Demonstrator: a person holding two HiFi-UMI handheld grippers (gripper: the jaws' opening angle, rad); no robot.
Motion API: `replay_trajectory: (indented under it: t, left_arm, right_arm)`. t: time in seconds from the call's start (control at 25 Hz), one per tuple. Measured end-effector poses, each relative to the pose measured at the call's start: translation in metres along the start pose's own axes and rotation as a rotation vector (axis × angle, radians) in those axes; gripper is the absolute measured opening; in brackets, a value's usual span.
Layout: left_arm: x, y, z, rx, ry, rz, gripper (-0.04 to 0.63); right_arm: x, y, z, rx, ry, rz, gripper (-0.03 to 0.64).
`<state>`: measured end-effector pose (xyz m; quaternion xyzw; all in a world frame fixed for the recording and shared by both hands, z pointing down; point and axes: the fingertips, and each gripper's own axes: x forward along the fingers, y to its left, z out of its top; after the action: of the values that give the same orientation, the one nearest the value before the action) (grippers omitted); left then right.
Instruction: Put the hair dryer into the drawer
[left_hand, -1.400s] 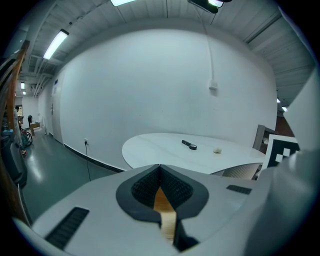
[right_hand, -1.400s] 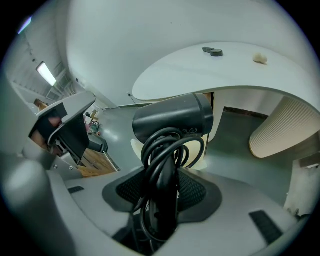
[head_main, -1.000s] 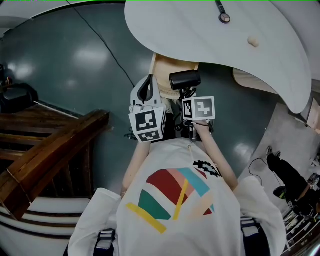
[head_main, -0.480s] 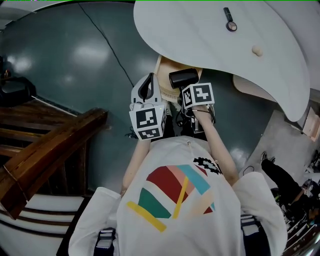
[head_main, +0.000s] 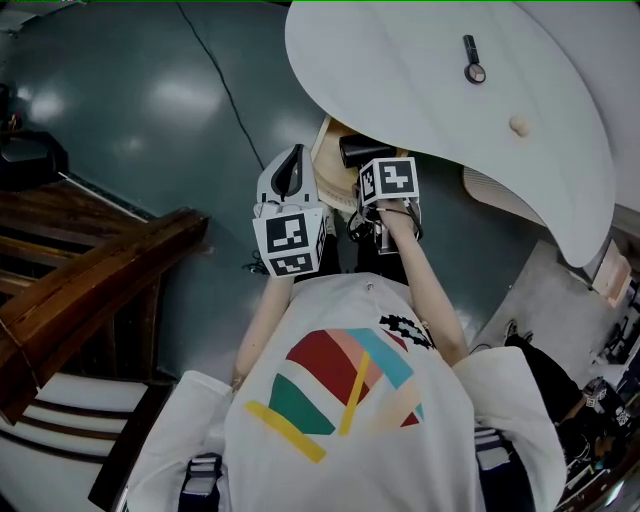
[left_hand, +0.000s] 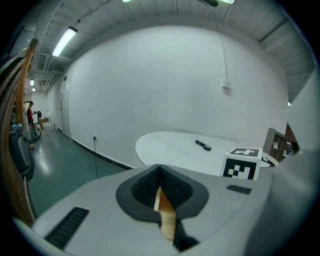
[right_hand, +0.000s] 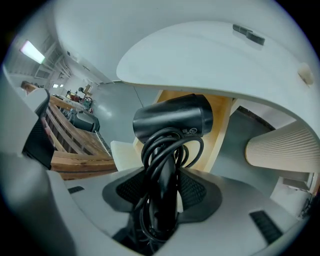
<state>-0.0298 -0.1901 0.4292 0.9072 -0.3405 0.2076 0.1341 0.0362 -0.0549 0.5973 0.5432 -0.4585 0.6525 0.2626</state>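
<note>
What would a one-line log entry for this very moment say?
right gripper: shut on handle of hair dryer | hair dryer: cord wrapped, above drawer, not yet in | drawer: open under table | left gripper: shut, empty

No words or numbers can be read. Tiny white marks are printed on the hair dryer (right_hand: 172, 117), toward five o'clock on its barrel, illegible.

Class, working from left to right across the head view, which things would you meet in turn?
wooden railing → left gripper → hair dryer → small black tool → pale knob
</note>
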Motion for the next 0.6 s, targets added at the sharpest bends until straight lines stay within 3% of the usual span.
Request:
replay_trajectory:
  t: [0.6]
  left_arm:
    - [0.014,-0.001,0.0,0.053,0.044,-0.005,0.017]
  right_arm:
    - [0.014,-0.001,0.032,-0.101,-0.065,-0.067,0.201]
